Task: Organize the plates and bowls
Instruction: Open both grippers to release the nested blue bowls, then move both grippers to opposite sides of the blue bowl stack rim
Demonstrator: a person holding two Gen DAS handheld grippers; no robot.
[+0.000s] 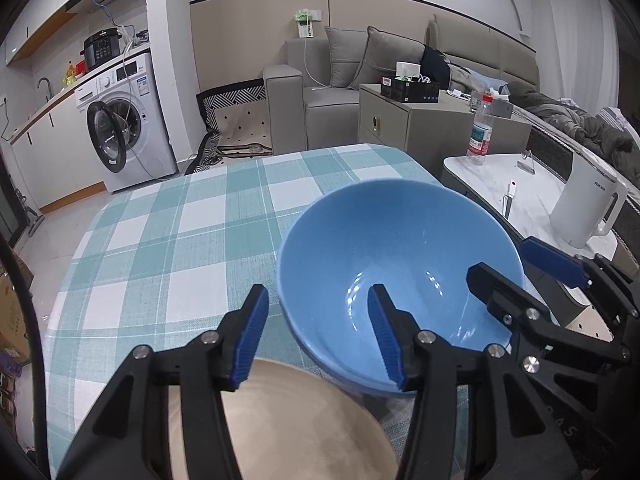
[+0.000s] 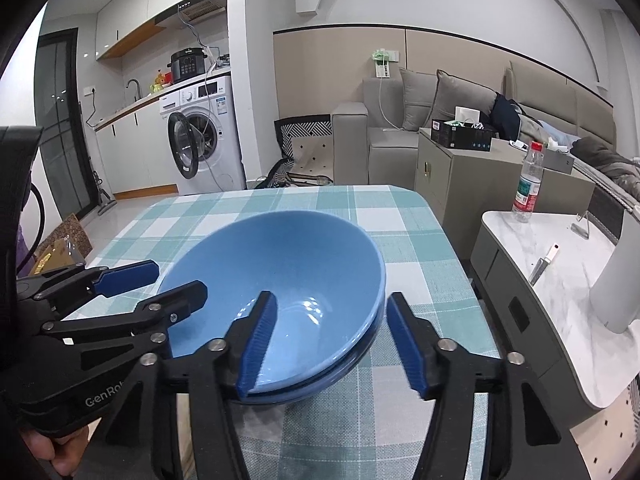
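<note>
Blue glazed ceramic bowl [image 2: 280, 280] sits tilted on the checked tablecloth [image 2: 400, 240], both grippers, left [image 1: 320, 334] and right [image 2: 332, 344], wide open astride its rim; uneven closing could tip it.

The tan plate [image 1: 304, 420] is cut off at the bottom edge, and the left claw [image 1: 316, 336] hides part of it. The white kettle [image 2: 618, 272] runs past the right edge.
</note>
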